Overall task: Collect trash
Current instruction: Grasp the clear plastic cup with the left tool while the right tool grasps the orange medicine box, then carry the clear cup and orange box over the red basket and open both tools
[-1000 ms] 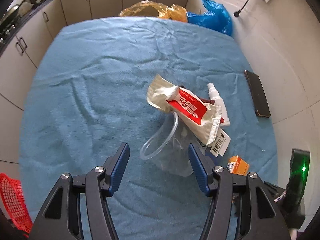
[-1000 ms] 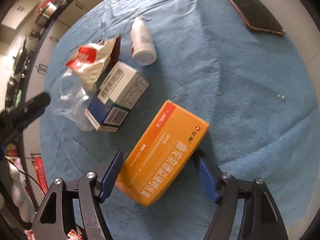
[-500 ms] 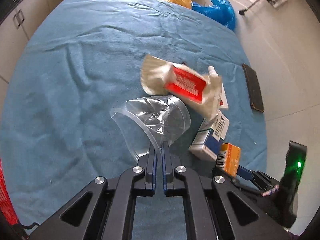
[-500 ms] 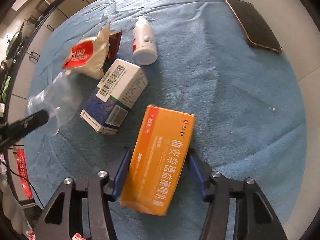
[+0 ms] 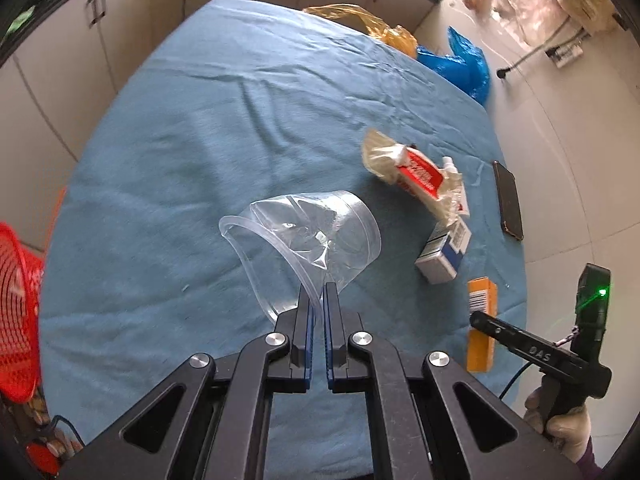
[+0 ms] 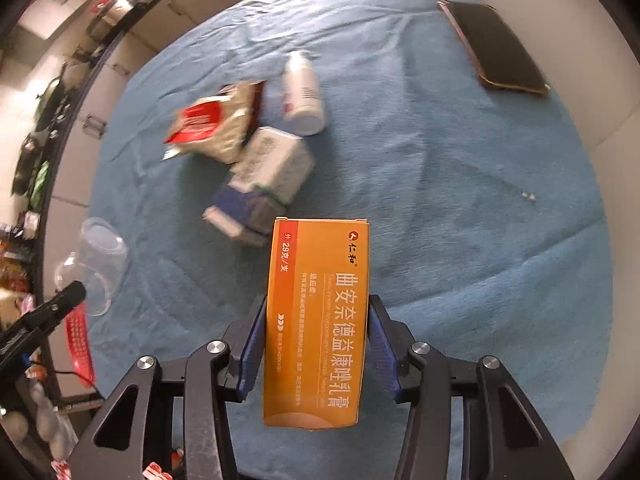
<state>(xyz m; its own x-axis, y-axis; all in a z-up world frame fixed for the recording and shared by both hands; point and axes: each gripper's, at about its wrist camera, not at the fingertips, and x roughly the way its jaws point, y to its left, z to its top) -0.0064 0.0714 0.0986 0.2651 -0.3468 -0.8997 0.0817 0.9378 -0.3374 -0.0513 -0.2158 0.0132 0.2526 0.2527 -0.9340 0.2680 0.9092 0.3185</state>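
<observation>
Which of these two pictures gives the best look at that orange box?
The right wrist view: the orange box fills the centre, printed face up, clamped in the right gripper. The left wrist view shows only a narrow edge-on strip of it near the right side.

My left gripper (image 5: 315,294) is black, angular linkage with silver round screws and blue pads along its fingers. My right gripper (image 6: 316,336) matches it: black arms, silver screws, blue ribbed pads. Lower right of the left wrist frame, my gloved hand (image 5: 566,428) shows a pale glove and purple sleeve.
</observation>
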